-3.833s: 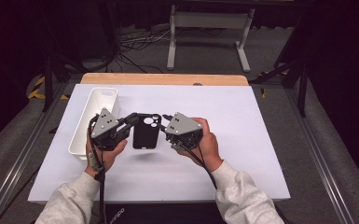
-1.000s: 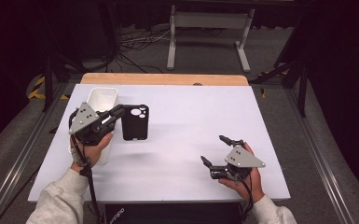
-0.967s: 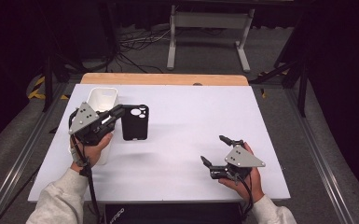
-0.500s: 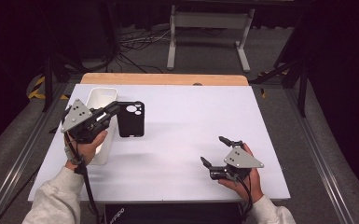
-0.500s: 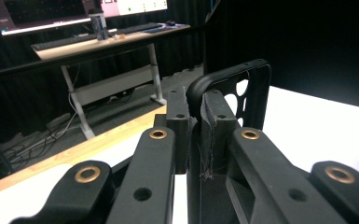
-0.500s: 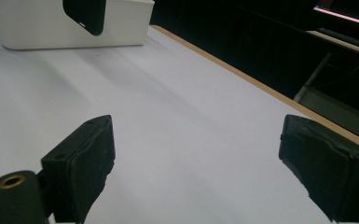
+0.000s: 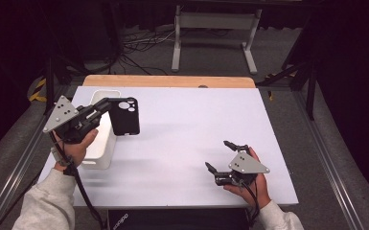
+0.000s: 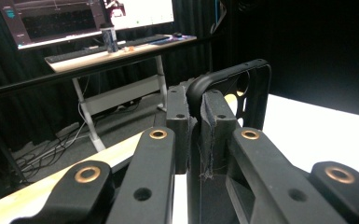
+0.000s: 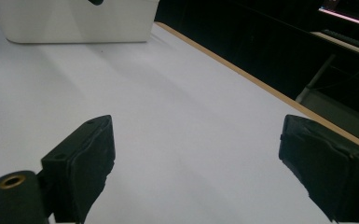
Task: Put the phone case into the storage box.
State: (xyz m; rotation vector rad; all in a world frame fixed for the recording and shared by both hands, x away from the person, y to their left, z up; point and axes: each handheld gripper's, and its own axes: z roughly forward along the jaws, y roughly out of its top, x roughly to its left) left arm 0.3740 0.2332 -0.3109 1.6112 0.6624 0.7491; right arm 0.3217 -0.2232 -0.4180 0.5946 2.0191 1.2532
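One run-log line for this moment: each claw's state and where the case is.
left claw: shut on case | case: lifted beside bin | right claw: open, empty, low over table

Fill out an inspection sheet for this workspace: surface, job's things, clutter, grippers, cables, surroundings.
Surface: white rectangular tabletop with a light wooden strip along the far edge.
Job's things: black plastic phone case with camera cut-outs, held off the table beside the white rectangular plastic bin at the left edge.
Clutter: nothing seen.
Grippers: left gripper pinches the case's rim; right gripper open, resting low near the front right corner, holding nothing.
Cables: one black cable trails from the left gripper; loose cables lie on the floor beyond the table.
Surroundings: dark room, grey floor, white desk frame behind.
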